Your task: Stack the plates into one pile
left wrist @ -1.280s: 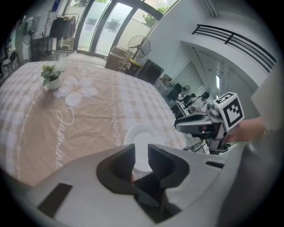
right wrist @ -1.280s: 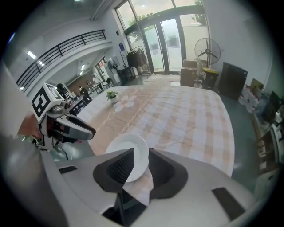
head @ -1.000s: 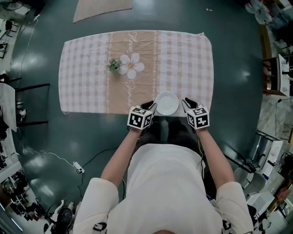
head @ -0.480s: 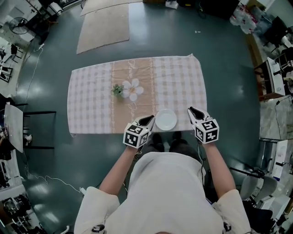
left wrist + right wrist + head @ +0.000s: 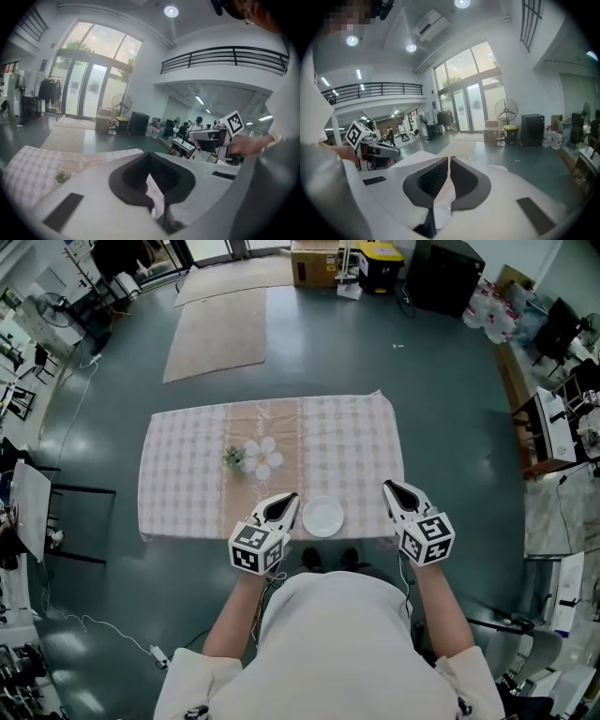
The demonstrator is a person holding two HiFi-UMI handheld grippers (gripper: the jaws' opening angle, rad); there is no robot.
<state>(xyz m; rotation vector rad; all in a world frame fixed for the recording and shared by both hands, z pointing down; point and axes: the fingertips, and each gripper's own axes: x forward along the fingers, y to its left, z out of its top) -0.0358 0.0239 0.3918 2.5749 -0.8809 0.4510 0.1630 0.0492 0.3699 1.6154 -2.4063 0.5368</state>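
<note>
Furthest left on the counter (image 5: pixel 173 493), the checked cloth (image 5: pixel 356 437) lies bare. A little way in sits a small flower sprig (image 5: pixel 255 457) on the beige middle band. Next comes my left gripper (image 5: pixel 289 500), jaws clenched tight on nothing, held above the near edge just left of the plate (image 5: pixel 322 517).

The plate is white and round and rests at the near edge of the counter, between my two grippers and closer to the left one (from straight above I cannot tell whether it is one plate or several already piled). I judge it stiff, glossy and fairly light, so it is likely slippery and could chip if it knocks against another. The raised rim is the place to take it, one jaw over and one under, keeping it level.

Off to the right, my right gripper (image 5: pixel 387 487) also has its jaws pressed together and empty, well clear of the plate.

I can read no brand or label; the marker cubes (image 5: pixel 427 539) carry only black-and-white square patterns.
</note>
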